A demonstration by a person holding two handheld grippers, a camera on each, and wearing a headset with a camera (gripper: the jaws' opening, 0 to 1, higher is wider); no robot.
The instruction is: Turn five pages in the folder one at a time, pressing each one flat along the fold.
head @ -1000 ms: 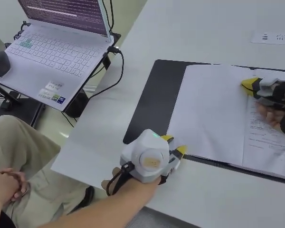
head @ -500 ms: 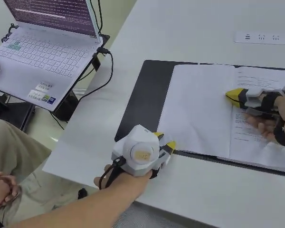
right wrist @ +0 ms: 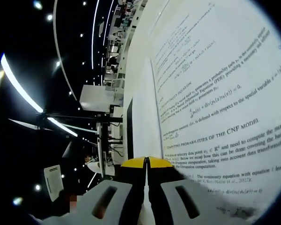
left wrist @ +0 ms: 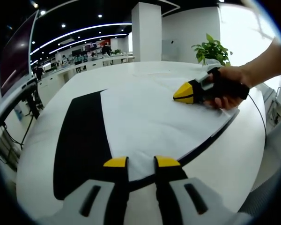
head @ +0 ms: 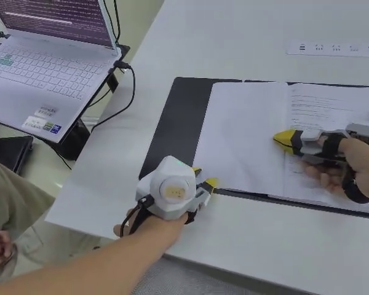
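Note:
A black folder [head: 172, 129] lies open on the white table [head: 234, 43]. Its left side shows a blank turned page [head: 240, 135], its right side a printed page [head: 326, 107]. My right gripper [head: 281, 139] is shut, its yellow tips pressed on the fold between the two pages. The right gripper view has the shut tips [right wrist: 146, 162] on the crease beside the printed page [right wrist: 215, 93]. My left gripper [head: 204, 178] rests at the blank page's near left corner, jaws slightly apart. In the left gripper view its tips [left wrist: 140, 162] straddle the page edge [left wrist: 140, 117], holding nothing.
A white laptop [head: 43, 67] sits on a stand left of the table, with a black cable [head: 126, 98] hanging by the table edge. A white power strip [head: 332, 48] lies at the far right. The table's near edge runs just below the folder.
The right gripper has slid along the fold toward the near edge of the folder. The left gripper has stayed at the page's near corner. The head camera has shifted.

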